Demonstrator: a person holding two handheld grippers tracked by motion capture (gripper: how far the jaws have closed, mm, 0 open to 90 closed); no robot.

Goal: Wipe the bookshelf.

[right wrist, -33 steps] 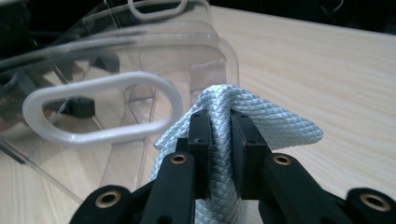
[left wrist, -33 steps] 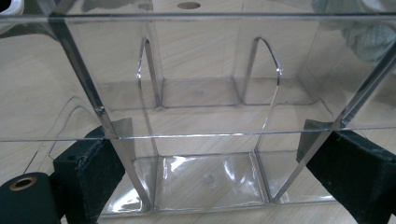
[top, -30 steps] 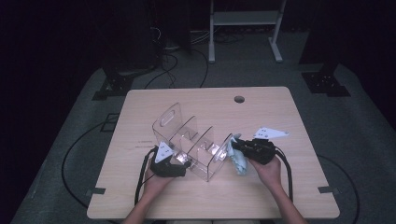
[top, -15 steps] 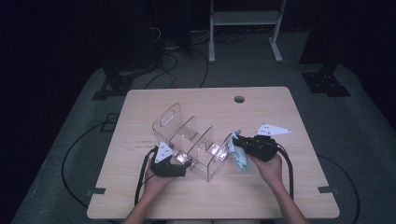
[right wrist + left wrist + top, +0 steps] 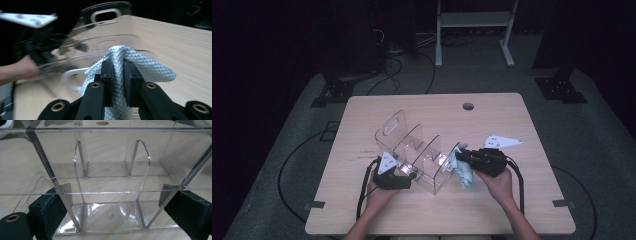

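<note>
A clear plastic organizer with several compartments and a handle slot stands tilted at the middle of the wooden table. My left gripper grips its near left end. In the left gripper view the organizer sits between the wide-set black pads, which press on its side walls. My right gripper is shut on a pale blue quilted cloth held against the organizer's right end. In the right gripper view the cloth bulges out from the pinched pads, with the organizer blurred just behind it.
A round cable hole lies near the table's far edge. Black cables trail from both grippers toward the near edge. Beyond the table are a dark floor, stand feet and a white frame.
</note>
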